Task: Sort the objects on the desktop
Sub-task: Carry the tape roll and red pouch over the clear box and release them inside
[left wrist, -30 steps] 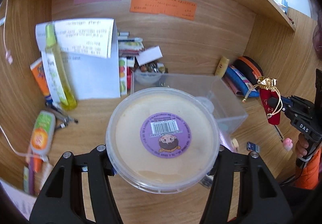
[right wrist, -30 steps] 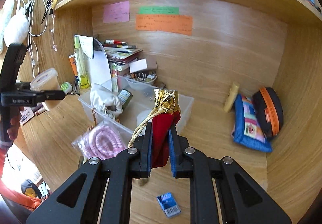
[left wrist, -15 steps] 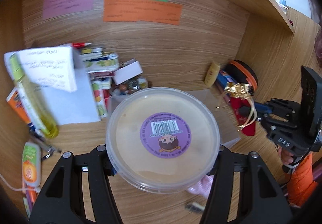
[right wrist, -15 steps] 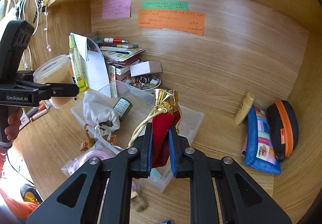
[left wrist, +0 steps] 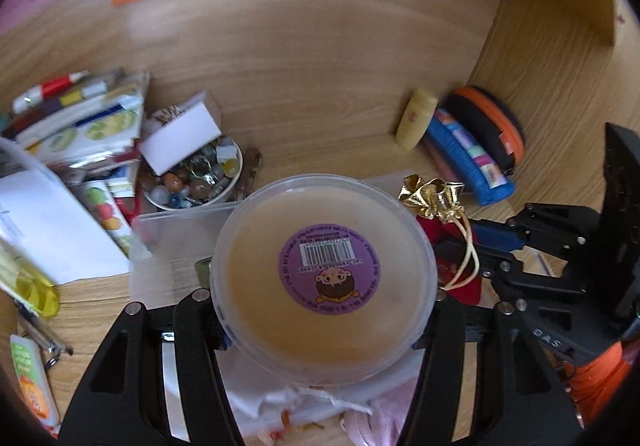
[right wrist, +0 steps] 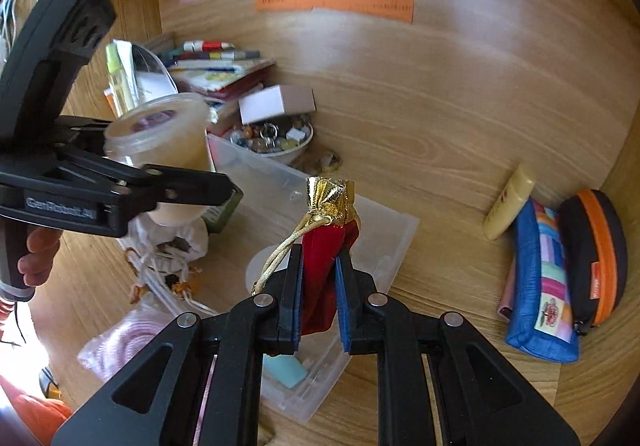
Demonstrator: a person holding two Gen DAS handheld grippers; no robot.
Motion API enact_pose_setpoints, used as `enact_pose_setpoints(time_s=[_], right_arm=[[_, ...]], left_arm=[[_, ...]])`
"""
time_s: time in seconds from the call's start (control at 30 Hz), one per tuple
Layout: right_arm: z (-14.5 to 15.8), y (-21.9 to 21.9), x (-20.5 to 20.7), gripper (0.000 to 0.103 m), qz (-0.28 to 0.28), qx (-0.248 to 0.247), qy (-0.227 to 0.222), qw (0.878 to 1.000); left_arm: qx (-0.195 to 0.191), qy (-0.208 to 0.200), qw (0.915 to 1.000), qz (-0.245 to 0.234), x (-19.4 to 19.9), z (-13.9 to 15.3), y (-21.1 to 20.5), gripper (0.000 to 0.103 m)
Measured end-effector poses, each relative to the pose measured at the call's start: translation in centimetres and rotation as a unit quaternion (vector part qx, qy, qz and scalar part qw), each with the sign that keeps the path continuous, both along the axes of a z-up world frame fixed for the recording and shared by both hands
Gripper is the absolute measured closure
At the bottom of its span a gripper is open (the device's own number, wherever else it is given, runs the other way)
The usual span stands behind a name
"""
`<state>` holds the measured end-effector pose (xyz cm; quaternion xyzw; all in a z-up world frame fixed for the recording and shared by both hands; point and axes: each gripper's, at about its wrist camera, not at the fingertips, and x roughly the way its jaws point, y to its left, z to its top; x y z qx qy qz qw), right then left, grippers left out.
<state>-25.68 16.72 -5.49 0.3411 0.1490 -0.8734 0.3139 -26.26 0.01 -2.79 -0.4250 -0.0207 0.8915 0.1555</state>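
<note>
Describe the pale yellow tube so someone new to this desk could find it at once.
Look to the wooden desk's back right corner. There the small pale yellow plastic tube leans on the blue patchwork pouch, beside the black case with an orange zip. It alone is plain, hard and cylindrical.

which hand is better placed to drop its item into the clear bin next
Right, probably. The right gripper holds the red pouch directly over the clear bin. The left gripper carries the tub nearer the bin's cluttered edge.

Both hand-held grippers moved over clear bin [right wrist: 384, 242], tub [left wrist: 324, 274] and pouch [right wrist: 326, 262] now side by side.
</note>
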Motion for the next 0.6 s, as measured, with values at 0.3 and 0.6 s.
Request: enact_pose_setpoints(time_s=[0.3, 0.6], right_arm=[[-1.9, -0.8, -2.0, 0.090, 0.006, 0.026, -0.024, 0.999], [-3.3, -1.8, -3.4, 0.088, 0.009, 0.042, -0.042, 0.998]], left_arm=[[-0.003, -0.057, 0.9982, -0.019, -3.4, -3.5, 0.9, 0.045], [-0.031, -0.090, 0.9951, -0.024, -4.5, -5.6, 1.3, 0.045]])
